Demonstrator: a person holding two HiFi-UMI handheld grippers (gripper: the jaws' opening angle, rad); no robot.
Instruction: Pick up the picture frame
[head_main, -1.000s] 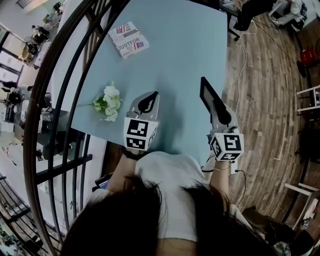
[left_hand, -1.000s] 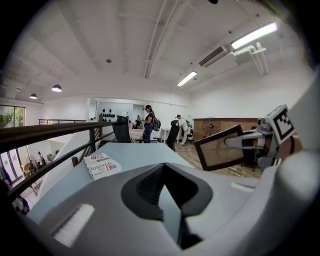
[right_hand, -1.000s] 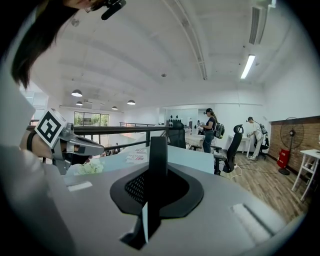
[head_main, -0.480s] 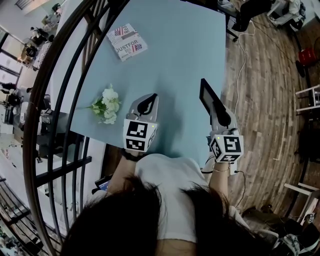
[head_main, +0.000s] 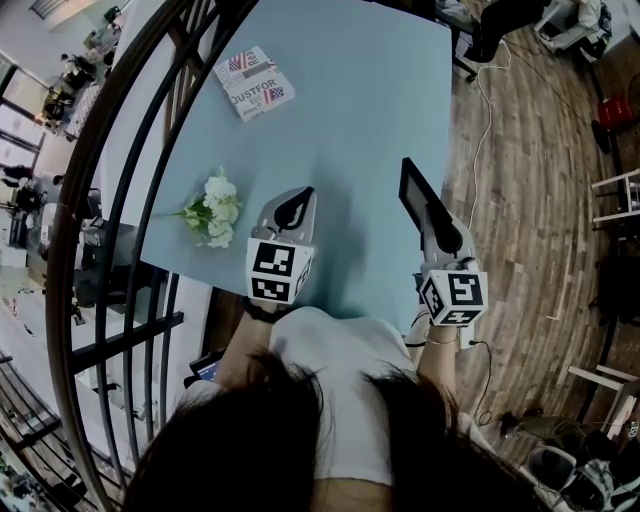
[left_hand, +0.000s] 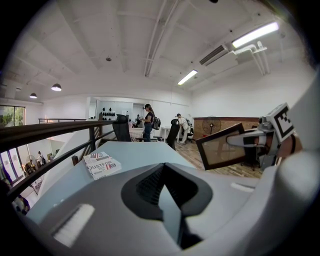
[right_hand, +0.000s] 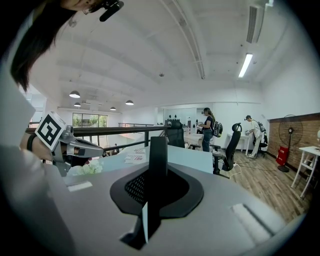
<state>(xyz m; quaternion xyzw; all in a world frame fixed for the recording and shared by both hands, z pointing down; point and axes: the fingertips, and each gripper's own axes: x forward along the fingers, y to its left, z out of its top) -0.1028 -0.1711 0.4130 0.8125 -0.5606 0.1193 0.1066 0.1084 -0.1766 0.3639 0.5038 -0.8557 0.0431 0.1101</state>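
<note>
The picture frame (head_main: 412, 190) is dark-rimmed and hangs above the right side of the pale blue table (head_main: 350, 90). My right gripper (head_main: 436, 222) is shut on its near edge. In the right gripper view the frame (right_hand: 158, 157) stands edge-on as a dark upright bar between the jaws of that gripper (right_hand: 152, 192). From the left gripper view the frame (left_hand: 223, 151) shows its brownish face, tilted, with the right gripper (left_hand: 246, 141) clamped on it. My left gripper (head_main: 297, 205) hovers over the table's near edge, shut, with nothing in its jaws (left_hand: 165, 172).
A printed book (head_main: 256, 78) lies at the far left of the table and a small white flower bunch (head_main: 214, 213) lies near its left edge. A dark curved railing (head_main: 130, 160) runs along the left. Wooden floor, chairs and people stand beyond the table.
</note>
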